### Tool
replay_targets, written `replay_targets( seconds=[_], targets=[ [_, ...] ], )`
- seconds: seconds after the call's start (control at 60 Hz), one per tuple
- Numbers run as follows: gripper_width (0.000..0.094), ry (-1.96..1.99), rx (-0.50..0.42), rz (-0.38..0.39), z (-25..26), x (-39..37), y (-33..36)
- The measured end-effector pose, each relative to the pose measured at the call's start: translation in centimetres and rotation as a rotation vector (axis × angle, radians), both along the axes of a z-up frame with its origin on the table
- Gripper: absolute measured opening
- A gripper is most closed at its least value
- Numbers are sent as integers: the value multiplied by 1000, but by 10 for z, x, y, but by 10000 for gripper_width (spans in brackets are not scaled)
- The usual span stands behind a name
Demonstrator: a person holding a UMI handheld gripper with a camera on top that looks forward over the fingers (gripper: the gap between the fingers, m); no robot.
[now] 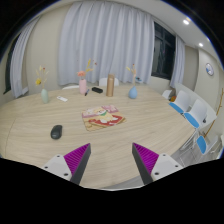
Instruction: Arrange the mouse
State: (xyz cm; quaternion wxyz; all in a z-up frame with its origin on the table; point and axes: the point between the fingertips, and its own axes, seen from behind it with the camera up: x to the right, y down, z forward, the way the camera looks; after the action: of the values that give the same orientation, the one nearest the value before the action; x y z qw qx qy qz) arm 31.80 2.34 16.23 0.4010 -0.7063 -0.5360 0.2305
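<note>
Nearest of all are the tongs [109, 160], held low over the near edge of the tabletop [40, 110], their two pink-padded fingers spread wide with nothing between them but bare pale wood.

From where the tongs hover, the mouse [56, 131] lies at about eleven o'clock, well apart from them, a small dark oval sitting alone on the wood. Just to its right, at roughly twelve o'clock, is a flat colourful item [103, 120] that could be a printed cloth or a packet; I cannot tell which. Farther back, along the far side of the tabletop near the white curtains [90, 40], stand several bottles and cups [84, 86], too small to identify. Blue-backed chairs [190, 115] line the side at about two o'clock.

I would judge the mouse to be light and rigid, a hard plastic shell that will not give under pressure. Its domed top looks smooth, so pads set high on it may slide off. The better hold, I think, is across its two long sides, low down near the base where the walls are closest to vertical, with the fingers straddling its narrow width. It should also slide easily on this smooth wood, so a nudge with one finger could swing it around if only its heading needs changing. Whether a cable trails from it I cannot make out.
</note>
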Motion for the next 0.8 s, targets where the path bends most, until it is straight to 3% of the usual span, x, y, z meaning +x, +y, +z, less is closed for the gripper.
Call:
replay_targets(
  seconds=[0.25, 0.633, 0.8],
  targets=[
    [859, -20, -29, 85, -18, -4, -61],
    [859, -35, -66, 309, -45, -26, -212],
    [861, -42, -64, 353, -55, -37, -245]
  ],
)
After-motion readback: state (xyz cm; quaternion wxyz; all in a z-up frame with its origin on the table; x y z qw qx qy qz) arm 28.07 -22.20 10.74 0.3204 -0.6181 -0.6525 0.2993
